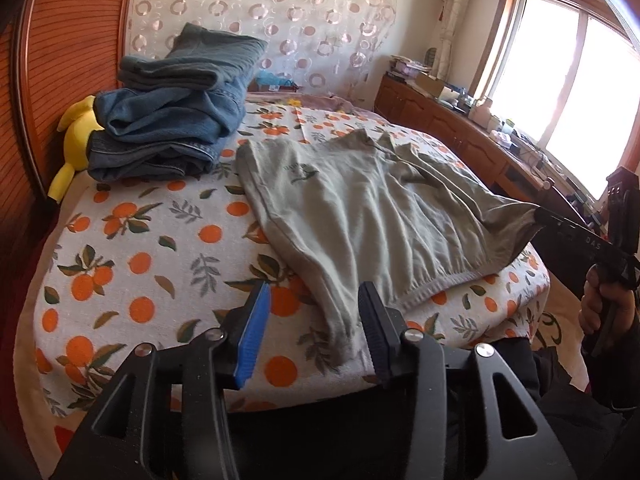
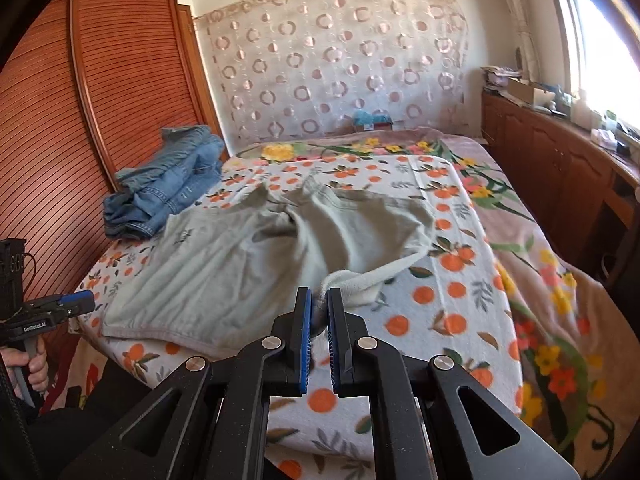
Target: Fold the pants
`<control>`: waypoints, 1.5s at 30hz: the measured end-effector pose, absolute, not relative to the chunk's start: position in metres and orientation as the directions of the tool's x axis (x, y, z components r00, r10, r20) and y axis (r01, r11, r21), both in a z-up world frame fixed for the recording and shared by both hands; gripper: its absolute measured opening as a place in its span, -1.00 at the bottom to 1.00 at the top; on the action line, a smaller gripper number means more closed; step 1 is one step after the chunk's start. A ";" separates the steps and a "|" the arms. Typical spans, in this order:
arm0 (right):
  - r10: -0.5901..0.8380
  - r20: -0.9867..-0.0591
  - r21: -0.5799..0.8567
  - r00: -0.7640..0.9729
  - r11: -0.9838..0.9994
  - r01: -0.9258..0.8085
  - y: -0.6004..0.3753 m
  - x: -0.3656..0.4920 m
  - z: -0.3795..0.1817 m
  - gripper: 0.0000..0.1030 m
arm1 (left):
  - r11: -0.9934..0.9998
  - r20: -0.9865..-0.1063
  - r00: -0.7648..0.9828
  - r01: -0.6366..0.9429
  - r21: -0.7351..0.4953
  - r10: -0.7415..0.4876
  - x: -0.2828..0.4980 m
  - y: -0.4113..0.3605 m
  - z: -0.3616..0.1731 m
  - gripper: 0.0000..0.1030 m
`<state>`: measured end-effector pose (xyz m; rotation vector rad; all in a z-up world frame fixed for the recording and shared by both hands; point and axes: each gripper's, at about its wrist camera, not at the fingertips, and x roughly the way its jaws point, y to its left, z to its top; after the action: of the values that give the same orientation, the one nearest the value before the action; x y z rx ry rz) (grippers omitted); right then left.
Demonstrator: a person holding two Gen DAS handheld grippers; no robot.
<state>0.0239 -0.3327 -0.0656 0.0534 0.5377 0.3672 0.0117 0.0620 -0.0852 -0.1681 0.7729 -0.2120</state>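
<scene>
Grey-green pants [image 1: 360, 208] lie spread on the orange-print blanket [image 1: 152, 240] of the bed, also seen in the right wrist view [image 2: 224, 264]. My left gripper [image 1: 316, 300] is open, its fingers either side of the pants' near hanging corner, not closed on it. My right gripper [image 2: 319, 300] is shut on the pants' waistband corner and lifts it slightly; it shows in the left wrist view [image 1: 538, 212] at the right, pinching the cloth. The left gripper shows at the left edge of the right wrist view [image 2: 86, 300].
A pile of folded blue jeans [image 1: 176, 116] sits at the bed's far left by a yellow plush toy [image 1: 74, 140]. A wooden wardrobe [image 2: 80, 120] stands to the left. A low wooden cabinet [image 2: 560, 160] with clutter runs under the window on the right.
</scene>
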 end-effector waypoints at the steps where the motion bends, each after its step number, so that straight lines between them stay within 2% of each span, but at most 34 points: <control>1: 0.367 -0.487 0.142 0.792 0.928 -0.344 -0.327 0.026 -0.064 -0.86 | 0.968 -0.671 0.701 0.119 -0.221 -0.240 0.014 0.065 -0.085 -0.09; 3: 0.393 -0.483 0.138 0.782 0.917 -0.375 -0.315 0.032 -0.064 -0.86 | 0.973 -0.671 0.709 0.102 -0.206 -0.217 0.017 0.070 -0.086 -0.07; 6: 0.432 -0.485 0.135 0.760 0.896 -0.423 -0.295 0.044 -0.064 -0.86 | 0.978 -0.657 0.730 0.075 -0.196 -0.188 0.021 0.077 -0.087 0.46; 7: 0.448 -0.484 0.132 0.751 0.886 -0.444 -0.286 0.048 -0.064 -0.86 | 0.979 -0.647 0.741 0.066 -0.195 -0.179 0.022 0.080 -0.086 0.49; 16: 0.580 -0.475 0.099 0.662 0.782 -0.615 -0.213 0.076 -0.055 -0.86 | 0.986 -0.631 0.769 -0.011 -0.167 -0.098 0.025 0.109 -0.080 0.49; 24: 0.674 -0.510 0.127 0.535 0.674 -0.727 -0.157 0.087 -0.071 -0.86 | 0.987 -0.638 0.768 -0.053 -0.150 -0.056 0.020 0.124 -0.084 0.49; 36: 0.675 -0.623 0.198 0.396 0.625 -0.755 -0.125 0.122 -0.115 -0.85 | 0.986 -0.643 0.763 -0.054 -0.158 -0.061 0.017 0.125 -0.088 0.49; 45: 0.654 -0.613 0.167 0.443 0.655 -0.737 -0.137 0.119 -0.104 -0.62 | 0.988 -0.644 0.761 -0.030 -0.154 -0.077 0.021 0.114 -0.086 0.49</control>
<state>0.1190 -0.1374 -0.1041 -0.1312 0.6997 0.8658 0.0205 0.1139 -0.0863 -0.1585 0.7058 -0.0256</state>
